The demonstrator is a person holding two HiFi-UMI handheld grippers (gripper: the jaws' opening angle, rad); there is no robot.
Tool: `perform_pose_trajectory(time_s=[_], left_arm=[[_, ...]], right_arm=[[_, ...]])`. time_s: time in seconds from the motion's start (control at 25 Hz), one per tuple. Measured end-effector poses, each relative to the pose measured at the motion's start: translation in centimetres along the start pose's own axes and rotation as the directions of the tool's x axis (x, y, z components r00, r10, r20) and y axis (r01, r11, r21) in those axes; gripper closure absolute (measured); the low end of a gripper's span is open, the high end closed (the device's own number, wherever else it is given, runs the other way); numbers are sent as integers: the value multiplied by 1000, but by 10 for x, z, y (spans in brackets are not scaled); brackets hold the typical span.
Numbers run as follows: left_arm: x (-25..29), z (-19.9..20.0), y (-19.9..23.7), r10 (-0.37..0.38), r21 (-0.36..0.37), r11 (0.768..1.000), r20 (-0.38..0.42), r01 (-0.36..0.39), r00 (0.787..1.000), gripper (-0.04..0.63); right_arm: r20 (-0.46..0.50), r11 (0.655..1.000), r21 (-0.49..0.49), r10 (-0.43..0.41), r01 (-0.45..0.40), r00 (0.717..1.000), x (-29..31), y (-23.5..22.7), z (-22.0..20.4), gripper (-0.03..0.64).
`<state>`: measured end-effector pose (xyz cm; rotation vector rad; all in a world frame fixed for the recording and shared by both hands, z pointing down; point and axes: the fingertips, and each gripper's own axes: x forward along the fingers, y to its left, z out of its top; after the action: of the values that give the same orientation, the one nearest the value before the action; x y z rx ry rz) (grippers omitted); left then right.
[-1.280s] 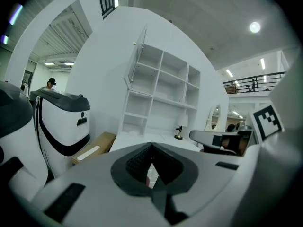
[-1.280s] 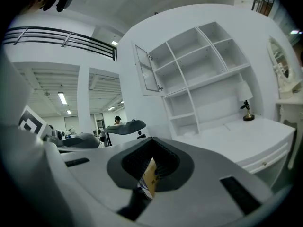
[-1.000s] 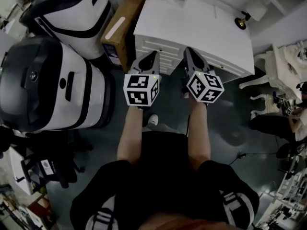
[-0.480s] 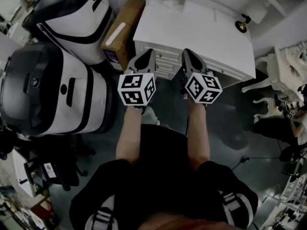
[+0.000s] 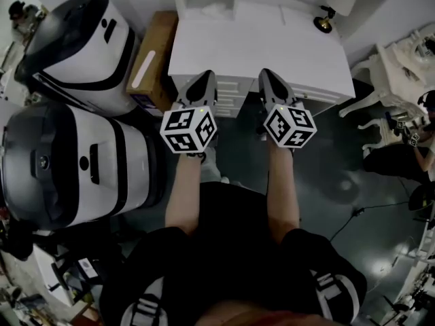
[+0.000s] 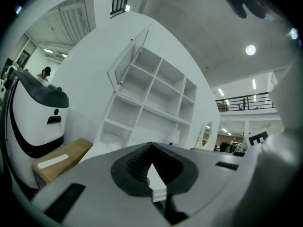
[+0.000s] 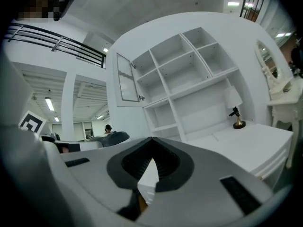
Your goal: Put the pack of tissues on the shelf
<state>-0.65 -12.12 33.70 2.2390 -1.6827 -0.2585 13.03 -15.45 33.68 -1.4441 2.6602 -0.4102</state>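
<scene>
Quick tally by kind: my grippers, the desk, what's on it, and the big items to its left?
Grippers: 2 (left gripper, right gripper)
White-and-black pods: 2
Cardboard box: 1
Desk lamp: 1
White desk with shelves: 1
Total: 7

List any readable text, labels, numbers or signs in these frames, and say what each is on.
No readable text in any view.
White strip label on the cardboard box: too blurred to read.
Left marker cube and right marker cube: black-and-white square patterns only, no letters or numbers.
</scene>
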Motion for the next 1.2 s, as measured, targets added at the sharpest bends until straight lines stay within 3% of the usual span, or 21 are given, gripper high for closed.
perform_pose_trajectory(time_s=[0.44,0.72,0.96,1.2], left_arm=[[83,-22,14,-39,-11,999,-84,38,996,586],[129,-20,60,33,27,999,-127,-30,991,586],[160,-12,124,90,32,996,-149,-86,985,586],[199,-24,162,123,29,992,-212,-119,970,586]], right_arm=[[-26,998,35,-59,60,998,50,-60,-12,598],[-79,997,76,1,5,997,127,-65,-26,598],[-131,994,102,55,-42,990,204,-47,-53,597],[-196,994,106,61,-41,979,259,-56,-74,597]])
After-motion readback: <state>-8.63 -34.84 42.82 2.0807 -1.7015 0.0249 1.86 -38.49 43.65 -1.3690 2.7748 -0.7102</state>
